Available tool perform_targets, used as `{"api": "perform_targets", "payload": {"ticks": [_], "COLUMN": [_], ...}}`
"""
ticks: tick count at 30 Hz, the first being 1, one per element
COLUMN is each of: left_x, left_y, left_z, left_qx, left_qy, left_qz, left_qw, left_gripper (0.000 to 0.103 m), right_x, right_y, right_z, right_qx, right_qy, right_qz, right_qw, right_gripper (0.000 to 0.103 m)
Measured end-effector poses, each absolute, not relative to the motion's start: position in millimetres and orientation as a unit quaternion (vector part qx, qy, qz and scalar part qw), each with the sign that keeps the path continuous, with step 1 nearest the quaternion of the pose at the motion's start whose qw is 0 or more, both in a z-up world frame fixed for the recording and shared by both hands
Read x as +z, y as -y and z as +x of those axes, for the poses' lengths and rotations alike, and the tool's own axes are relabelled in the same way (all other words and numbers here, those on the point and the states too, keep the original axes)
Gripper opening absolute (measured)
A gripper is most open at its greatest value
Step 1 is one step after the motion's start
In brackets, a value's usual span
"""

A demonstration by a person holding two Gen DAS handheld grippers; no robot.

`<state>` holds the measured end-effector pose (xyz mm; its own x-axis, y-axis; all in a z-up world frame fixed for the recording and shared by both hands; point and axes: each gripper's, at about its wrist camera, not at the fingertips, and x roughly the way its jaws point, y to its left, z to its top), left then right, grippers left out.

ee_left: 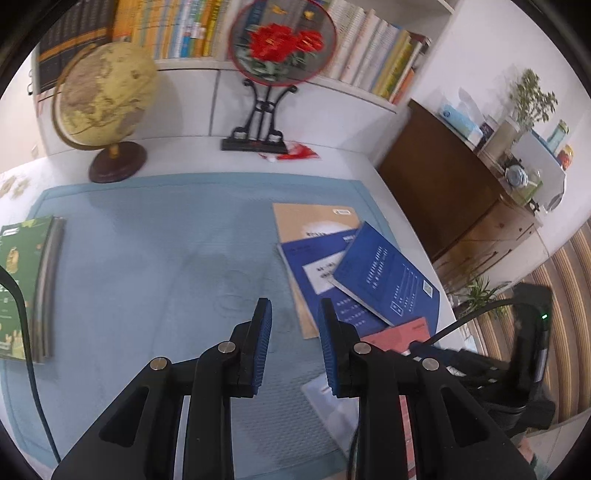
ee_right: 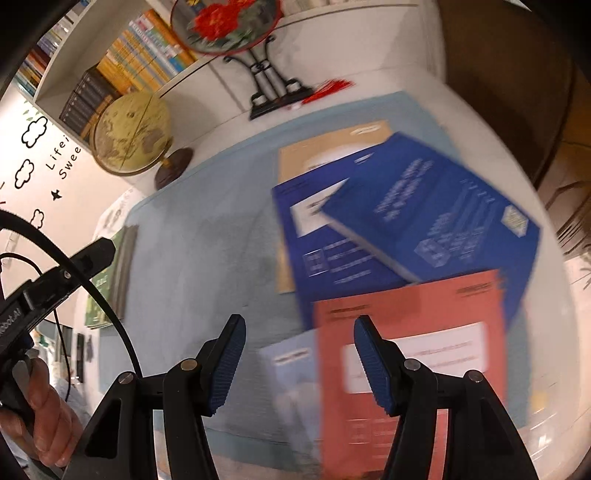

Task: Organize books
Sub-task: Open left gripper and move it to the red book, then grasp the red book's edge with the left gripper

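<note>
A loose pile of books lies on the right part of the light blue mat point(ee_left: 166, 240): a tan book point(ee_left: 314, 221) at the back, a dark blue book point(ee_left: 388, 273) askew on another blue one point(ee_left: 314, 266), a red book point(ee_left: 399, 332) and a pale book point(ee_left: 325, 398) in front. The right wrist view shows the same red book point(ee_right: 406, 321), top blue book point(ee_right: 443, 214) and pale book point(ee_right: 288, 376). A stack of green books point(ee_left: 26, 280) lies at the mat's left edge. My left gripper point(ee_left: 295, 321) hovers over the mat, narrowly open and empty. My right gripper point(ee_right: 299, 325) hangs open above the pile's near left corner.
A globe point(ee_left: 107, 96) and a round embroidered fan on a black stand point(ee_left: 282, 44) are behind the mat, below a shelf full of upright books point(ee_left: 184, 29). A brown cabinet point(ee_left: 443, 177) is right of the table. A hand point(ee_right: 44, 417) holds the left gripper's handle.
</note>
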<state>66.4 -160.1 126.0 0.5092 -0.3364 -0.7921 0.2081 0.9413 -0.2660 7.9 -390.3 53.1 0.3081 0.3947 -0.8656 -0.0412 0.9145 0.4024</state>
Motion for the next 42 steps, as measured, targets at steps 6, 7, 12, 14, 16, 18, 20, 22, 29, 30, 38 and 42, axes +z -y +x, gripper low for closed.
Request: {"api": "perform_targets", "payload": {"ticks": [6, 7, 12, 14, 16, 18, 20, 22, 29, 30, 38, 42], "left_x": [106, 101, 79, 62, 43, 23, 7, -2, -5, -5, -8, -8], "left_y": [185, 189, 210, 219, 228, 236, 242, 246, 249, 246, 153, 104], "left_z": [63, 62, 51, 44, 36, 29, 22, 16, 7, 6, 2, 4], "left_qx": [-0.153, -0.152, -0.151, -0.155, -0.161, -0.167, -0.180, -0.187, -0.227, -0.225, -0.141, -0.088], "left_qy": [-0.488, -0.493, -0.515, -0.535, -0.559, -0.583, -0.603, -0.613, -0.623, -0.624, -0.618, -0.605], "left_qz": [-0.066, -0.067, -0.060, -0.058, -0.061, -0.070, -0.085, -0.097, -0.111, -0.116, -0.174, -0.189], "left_qw": [0.857, 0.854, 0.841, 0.829, 0.811, 0.792, 0.772, 0.761, 0.741, 0.739, 0.753, 0.769], "left_gripper": [0.023, 0.023, 0.023, 0.023, 0.023, 0.023, 0.022, 0.022, 0.025, 0.025, 0.025, 0.025], "right_x": [40, 36, 24, 19, 10, 1, -7, -13, -13, -11, -12, -9], "right_y": [453, 464, 493, 498, 500, 506, 511, 512, 500, 498, 428, 364], "right_z": [1, -1, -15, -21, -27, -32, -36, -39, -46, -46, -41, -28], "right_qx": [0.103, 0.096, 0.079, 0.074, 0.061, 0.060, 0.061, 0.069, 0.084, 0.089, 0.189, 0.234], "right_qy": [-0.576, -0.579, -0.592, -0.597, -0.609, -0.615, -0.618, -0.624, -0.627, -0.628, -0.637, -0.622], "right_qz": [0.163, 0.169, 0.175, 0.167, 0.151, 0.154, 0.166, 0.177, 0.157, 0.158, 0.158, 0.111], "right_qw": [0.794, 0.792, 0.783, 0.781, 0.776, 0.771, 0.766, 0.758, 0.758, 0.757, 0.730, 0.739], "right_gripper": [0.059, 0.059, 0.059, 0.059, 0.059, 0.059, 0.059, 0.059, 0.059, 0.059, 0.059, 0.060]}}
